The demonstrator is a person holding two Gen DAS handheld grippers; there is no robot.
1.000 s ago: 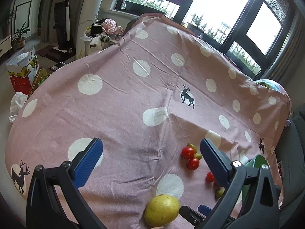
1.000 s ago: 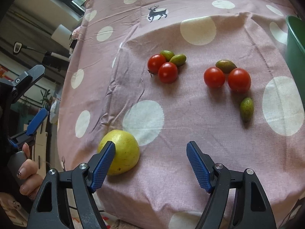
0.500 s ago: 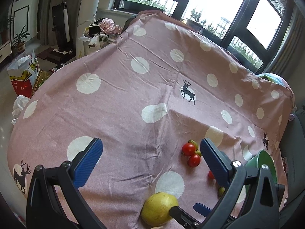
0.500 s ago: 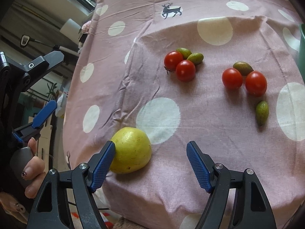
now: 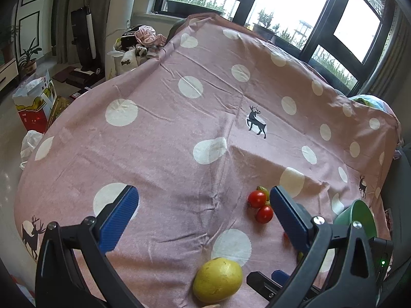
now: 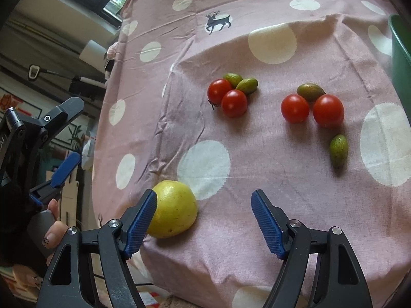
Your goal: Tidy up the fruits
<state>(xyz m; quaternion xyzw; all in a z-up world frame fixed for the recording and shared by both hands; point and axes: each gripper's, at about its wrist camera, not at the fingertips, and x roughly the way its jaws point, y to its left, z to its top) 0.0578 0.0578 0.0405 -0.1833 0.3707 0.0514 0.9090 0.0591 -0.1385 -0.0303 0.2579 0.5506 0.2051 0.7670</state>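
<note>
Nearest, my right gripper (image 6: 204, 220) holds its jaws apart, empty, as before; the yellow fruit (image 6: 174, 209) has slid toward lower centre. Beyond, tomatoes (image 6: 227, 98) mid-frame, untouched. Left gripper (image 5: 204, 217) likewise open. Nothing sorted yet.

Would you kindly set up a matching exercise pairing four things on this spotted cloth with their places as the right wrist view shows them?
Things:
1. yellow fruit
2. green bowl
3. lone green olive
4. deer print

Places:
A. right edge
B. top, far end of the cloth
C. by the right gripper's left finger
D. below the right-hand tomato pair

Pairs: 1-C, 2-A, 3-D, 4-B
</note>
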